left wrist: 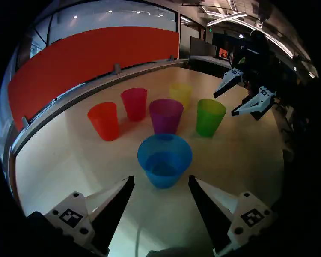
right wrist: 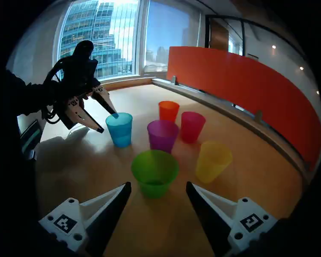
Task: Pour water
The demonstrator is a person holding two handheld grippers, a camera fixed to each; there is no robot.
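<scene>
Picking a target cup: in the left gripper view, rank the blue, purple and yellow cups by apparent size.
1. blue cup
2. purple cup
3. yellow cup
That follows nearness to the camera, so real sizes may be alike.

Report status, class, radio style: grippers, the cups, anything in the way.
Left gripper open, at blue cup. Right gripper open, facing green cup. Nothing held. Purple cup close behind both.

Around the translucent purple plastic cup [left wrist: 165, 115] stand a translucent blue plastic cup [left wrist: 164, 160] at 6 o'clock, a green cup [left wrist: 210, 116] at 3, a yellow cup [left wrist: 180, 93] at 1, a crimson cup [left wrist: 134, 103] at 11, an orange cup [left wrist: 104, 121] at 9. The wooden tabletop [left wrist: 246, 154] is pale beige, the long partition panel [left wrist: 92, 55] orange-red.
</scene>
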